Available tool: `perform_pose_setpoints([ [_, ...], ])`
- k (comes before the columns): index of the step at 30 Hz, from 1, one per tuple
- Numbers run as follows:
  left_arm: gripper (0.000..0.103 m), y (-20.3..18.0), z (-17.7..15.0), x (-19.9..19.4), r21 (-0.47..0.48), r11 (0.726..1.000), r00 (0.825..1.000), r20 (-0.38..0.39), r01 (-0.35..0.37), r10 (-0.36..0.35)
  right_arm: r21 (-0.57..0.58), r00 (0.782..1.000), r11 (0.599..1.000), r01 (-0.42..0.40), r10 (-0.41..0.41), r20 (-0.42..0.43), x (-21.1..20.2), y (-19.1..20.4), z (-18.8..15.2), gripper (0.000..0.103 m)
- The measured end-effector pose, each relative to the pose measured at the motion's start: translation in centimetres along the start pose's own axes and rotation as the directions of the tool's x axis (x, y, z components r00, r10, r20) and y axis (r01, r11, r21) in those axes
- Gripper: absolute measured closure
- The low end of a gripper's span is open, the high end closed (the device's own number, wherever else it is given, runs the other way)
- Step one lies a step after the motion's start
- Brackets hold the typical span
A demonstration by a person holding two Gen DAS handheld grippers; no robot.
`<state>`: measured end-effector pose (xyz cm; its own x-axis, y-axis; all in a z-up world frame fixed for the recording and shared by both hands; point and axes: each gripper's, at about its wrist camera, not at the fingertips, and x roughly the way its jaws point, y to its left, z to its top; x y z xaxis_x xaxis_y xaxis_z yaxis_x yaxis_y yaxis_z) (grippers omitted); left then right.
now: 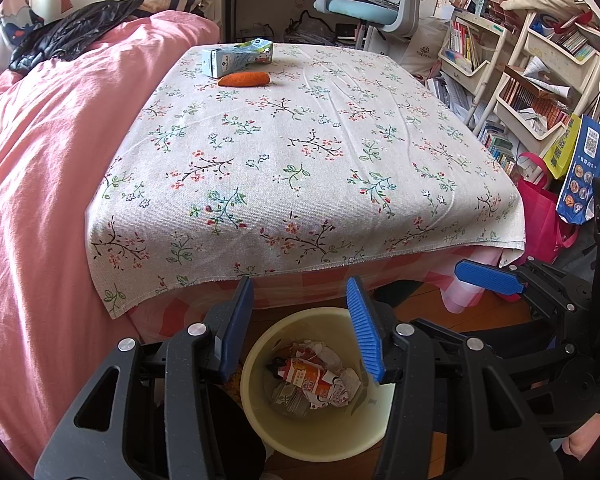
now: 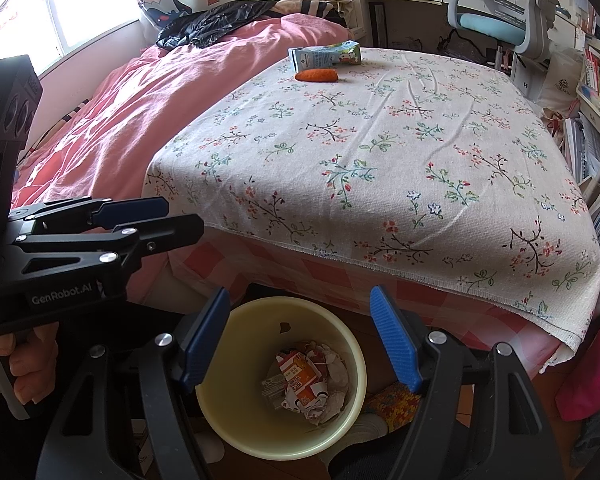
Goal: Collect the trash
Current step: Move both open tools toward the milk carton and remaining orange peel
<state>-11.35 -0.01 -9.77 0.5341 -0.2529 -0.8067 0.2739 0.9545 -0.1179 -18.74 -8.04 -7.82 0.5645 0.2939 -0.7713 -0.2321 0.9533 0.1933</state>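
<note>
both hand-held grippers, left (image 1: 300, 316) and right (image 2: 300, 320), hang released and empty over the bin (image 2: 220, 420); reach far across the floral cloth (image 1: 300, 152) for the carton (image 1: 238, 58), gripping its narrow sides

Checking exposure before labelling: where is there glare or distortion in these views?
Right wrist view: the window is blown out white, and sunlight streaks the pink quilt. Left wrist view: even light, no glare. Both: fisheye bends the floral cloth edges; dark corners.
</note>
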Motion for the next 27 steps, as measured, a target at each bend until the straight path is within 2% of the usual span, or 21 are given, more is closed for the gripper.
perform_pose_setpoints([
  [19, 0.056, 0.1, 0.1, -0.2, -0.007, 1.0, 1.0, 0.009, 0.001, -0.001, -0.001, 1.0, 1.0, 0.002, -0.002, 0.0, 0.1, 0.0, -0.3, 0.033],
  [22, 0.056, 1.2, 0.6, -0.9, -0.047, 0.999, 0.999, 0.046, -0.007, 0.009, 0.008, 1.0, 1.0, -0.001, 0.001, 0.017, -0.2, -0.1, -0.1, 0.033],
  [27, 0.056, 5.6, 2.4, -2.8, -0.214, 0.976, 0.989, 0.132, -0.034, 0.064, 0.017, 0.996, 1.0, -0.022, 0.02, 0.087, -1.7, -0.2, 1.3, 0.032],
])
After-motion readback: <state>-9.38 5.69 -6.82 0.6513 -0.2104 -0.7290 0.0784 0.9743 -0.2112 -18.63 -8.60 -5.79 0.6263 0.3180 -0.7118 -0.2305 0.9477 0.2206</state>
